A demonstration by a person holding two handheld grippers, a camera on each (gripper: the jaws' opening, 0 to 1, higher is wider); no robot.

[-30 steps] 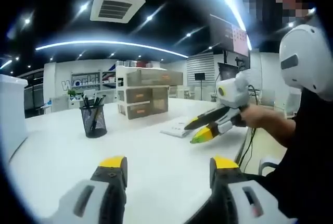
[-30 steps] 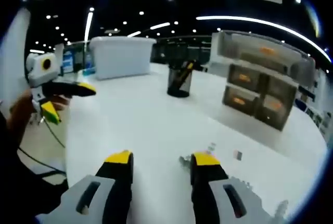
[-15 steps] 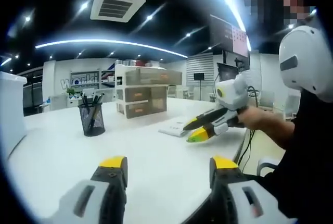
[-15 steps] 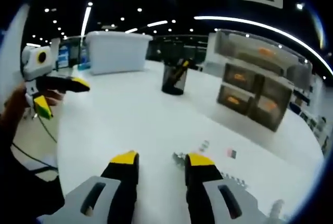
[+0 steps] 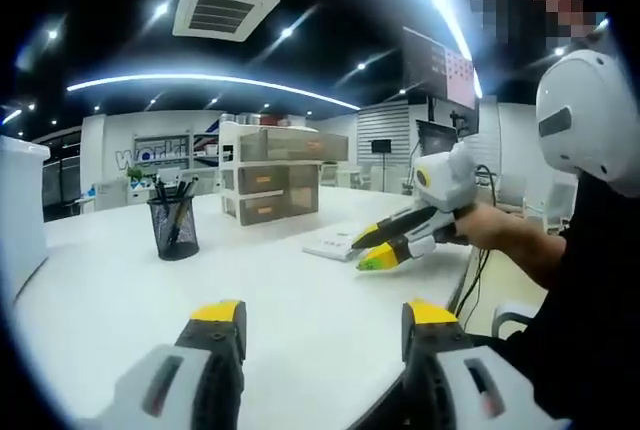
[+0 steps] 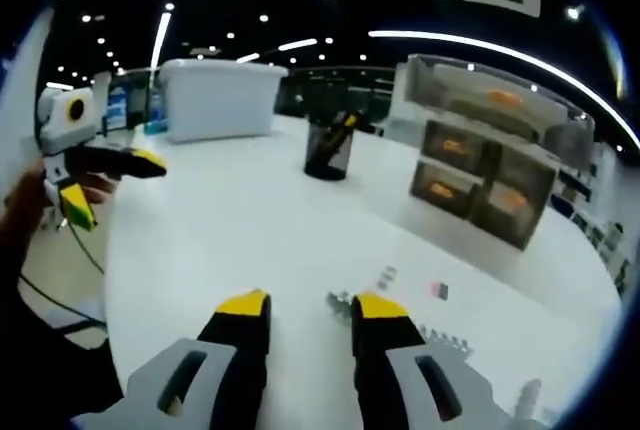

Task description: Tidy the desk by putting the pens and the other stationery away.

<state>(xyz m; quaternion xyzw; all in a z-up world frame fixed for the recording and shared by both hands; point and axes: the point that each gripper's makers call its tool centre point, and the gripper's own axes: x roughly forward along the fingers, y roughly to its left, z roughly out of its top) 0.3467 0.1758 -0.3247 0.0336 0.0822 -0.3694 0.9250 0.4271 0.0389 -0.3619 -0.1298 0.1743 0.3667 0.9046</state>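
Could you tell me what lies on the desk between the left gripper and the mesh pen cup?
Nothing: in the left gripper view, bare white desk stretches from the left gripper to the pen cup.

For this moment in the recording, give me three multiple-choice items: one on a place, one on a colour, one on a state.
1. Where does the mesh pen cup stand in the left gripper view?
A. Left of the drawer unit, on the white table
B. On top of the drawer unit
C. On the floor

2. What colour are the tips of the left hand-held gripper?
A. Red
B. Yellow
C. Blue

3. How do the jaws of the right hand-held gripper stand?
A. Shut on a pen
B. Shut on a book
C. Open, holding nothing

Answers: 1 A, the cup sits on the tabletop beside the unit; 2 B, both tips are yellow; 3 C, bare table shows between the jaws.
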